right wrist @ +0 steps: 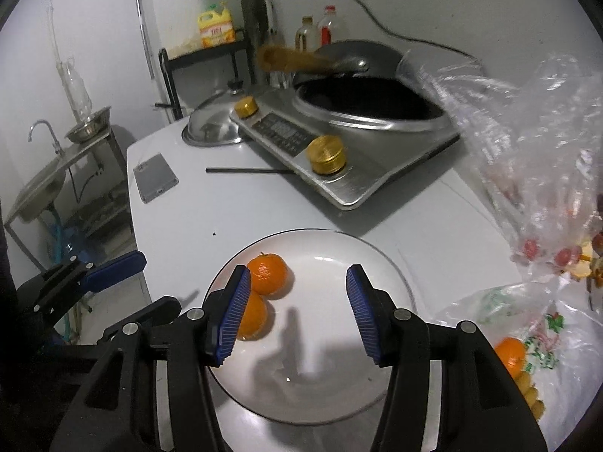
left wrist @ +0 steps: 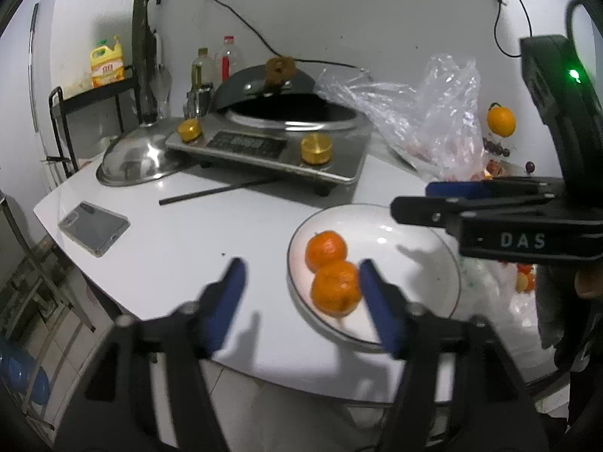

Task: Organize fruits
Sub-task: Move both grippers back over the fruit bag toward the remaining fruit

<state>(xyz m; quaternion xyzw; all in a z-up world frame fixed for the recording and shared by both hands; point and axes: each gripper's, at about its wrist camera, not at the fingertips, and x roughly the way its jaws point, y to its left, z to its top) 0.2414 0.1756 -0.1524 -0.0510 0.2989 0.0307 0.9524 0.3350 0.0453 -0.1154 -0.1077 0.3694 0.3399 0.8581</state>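
A white plate (left wrist: 410, 263) (right wrist: 339, 384) lies on the white table and holds two oranges, one farther (left wrist: 326, 250) (right wrist: 268, 272) and one nearer (left wrist: 335, 293) (right wrist: 253, 316), touching each other. My left gripper (left wrist: 301, 293) is open and empty, its right finger (left wrist: 377, 301) beside the nearer orange at the plate's left side. My right gripper (right wrist: 297, 312) is open and empty above the plate; it shows from the side in the left wrist view (left wrist: 426, 199). Its left finger (right wrist: 233, 312) hides part of the nearer orange. Another orange (right wrist: 509, 354) lies in a plastic bag at the right.
An induction cooker (left wrist: 271, 150) (right wrist: 339, 150) with a wok stands at the back. A steel lid (left wrist: 132, 162), a phone (left wrist: 94, 228) (right wrist: 155, 177) and a black chopstick (left wrist: 222, 190) lie on the table. Clear plastic bags with fruit (left wrist: 433, 120) (right wrist: 527, 169) fill the right. The table edge runs at the left.
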